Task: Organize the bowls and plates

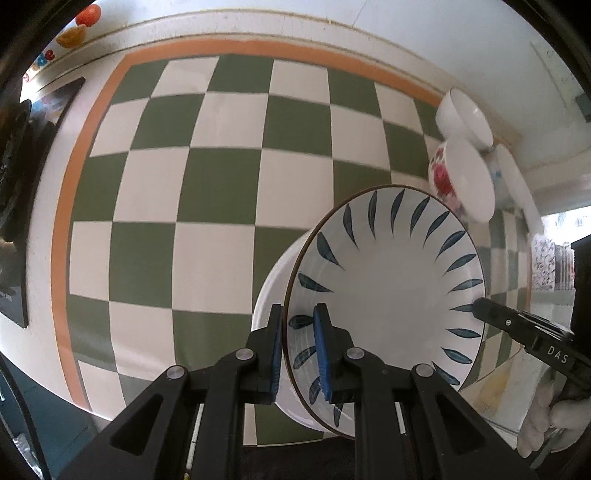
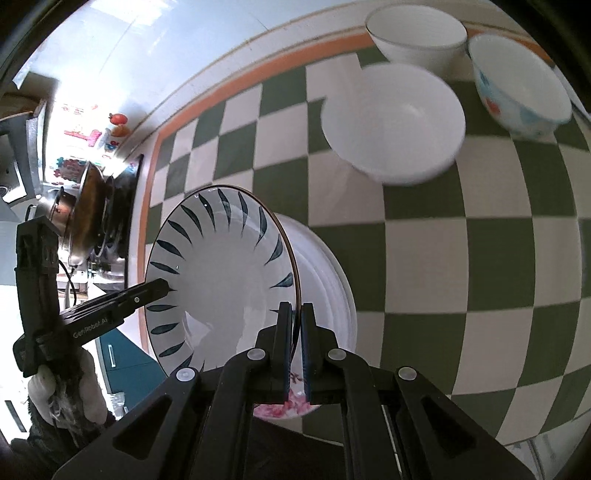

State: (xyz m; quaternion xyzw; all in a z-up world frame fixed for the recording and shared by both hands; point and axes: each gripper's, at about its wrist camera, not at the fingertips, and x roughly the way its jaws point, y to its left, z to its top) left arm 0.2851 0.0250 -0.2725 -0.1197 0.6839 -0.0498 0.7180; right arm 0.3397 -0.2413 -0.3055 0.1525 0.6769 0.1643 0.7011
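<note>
Plates come first, it seems: the white round ceramic plate with dark blue leaf strokes around its rim [image 1: 384, 291] is held up on a tilt by both tongs at once, each pinching an opposite edge. The left tongs [image 1: 299, 350] have their blue pads closed on the rim at about 8 o'clock of the plate in the left wrist view; the right tongs [image 2: 295, 347] clamp the rim at about 4 o'clock in the right wrist view. Two grips on a wide, thin dish make sense, since one pinch alone would let it swing.

Directly beneath it sits a white plate with pink flowers on its edge [image 2: 325, 280], lying flat on the green-and-white checked table [image 2: 461, 258], so I judge the leaf plate is meant for that stack.

Toward 1 o'clock in the right view, three bowls cluster close together: a plain white bowl [image 2: 393, 122], a taller white bowl [image 2: 415, 35], and a blue-and-red flowered bowl [image 2: 521, 85].
</note>
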